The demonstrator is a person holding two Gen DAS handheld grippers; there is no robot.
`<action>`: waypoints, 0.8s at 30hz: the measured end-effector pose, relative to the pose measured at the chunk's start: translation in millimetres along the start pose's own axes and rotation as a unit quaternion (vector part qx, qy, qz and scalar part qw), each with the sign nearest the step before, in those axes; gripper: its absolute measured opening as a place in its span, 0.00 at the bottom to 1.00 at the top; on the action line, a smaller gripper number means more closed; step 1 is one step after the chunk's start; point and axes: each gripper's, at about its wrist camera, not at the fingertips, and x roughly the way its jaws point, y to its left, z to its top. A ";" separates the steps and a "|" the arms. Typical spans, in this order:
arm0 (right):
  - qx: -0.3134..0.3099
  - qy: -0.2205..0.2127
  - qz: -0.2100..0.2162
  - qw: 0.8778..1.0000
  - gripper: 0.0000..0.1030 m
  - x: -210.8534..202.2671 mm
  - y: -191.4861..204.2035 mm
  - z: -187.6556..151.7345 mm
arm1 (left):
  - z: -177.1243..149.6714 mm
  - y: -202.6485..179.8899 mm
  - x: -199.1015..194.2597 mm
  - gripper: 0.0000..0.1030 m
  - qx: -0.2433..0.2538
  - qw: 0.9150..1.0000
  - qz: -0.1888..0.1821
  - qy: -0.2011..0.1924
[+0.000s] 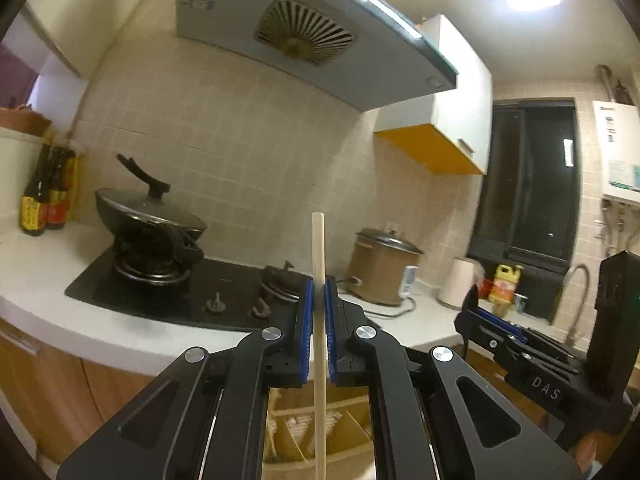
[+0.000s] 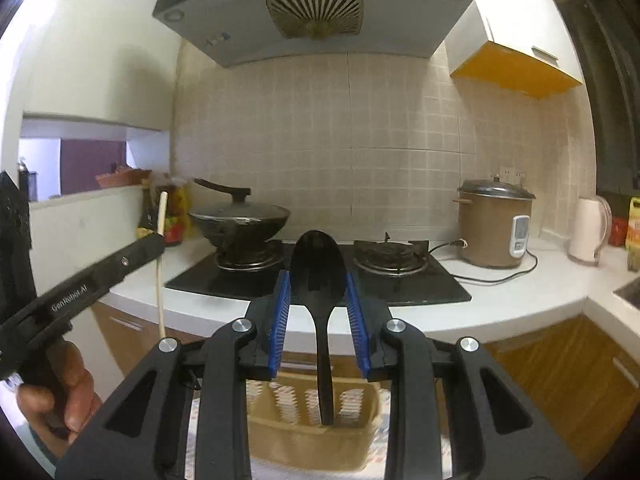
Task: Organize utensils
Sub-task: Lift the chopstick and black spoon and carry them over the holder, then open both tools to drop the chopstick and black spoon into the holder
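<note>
My left gripper (image 1: 319, 286) is shut on a pale wooden chopstick (image 1: 319, 248) that stands upright between its blue pads. The chopstick also shows in the right wrist view (image 2: 161, 216), held by the left gripper (image 2: 158, 246) at the left. My right gripper (image 2: 317, 284) is shut on a black spoon (image 2: 318, 264), bowl up, handle hanging down. Below both grippers sits a tan slotted utensil basket (image 2: 280, 428), also seen in the left wrist view (image 1: 348, 424). The right gripper shows at the right of the left wrist view (image 1: 480, 316).
A white counter (image 2: 500, 304) carries a black gas hob (image 2: 400, 288), a lidded wok (image 2: 240, 216), a brown rice cooker (image 2: 492, 224), sauce bottles (image 1: 44, 200), a white kettle (image 2: 588, 224) and a range hood (image 2: 316, 8) above. Wooden cabinet fronts (image 2: 560, 380) stand below.
</note>
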 end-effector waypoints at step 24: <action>0.037 0.055 0.004 0.998 0.26 80.1 -43.4 -74.9 | -63.0 36.4 64.0 0.06 0.009 0.998 0.065 -0.009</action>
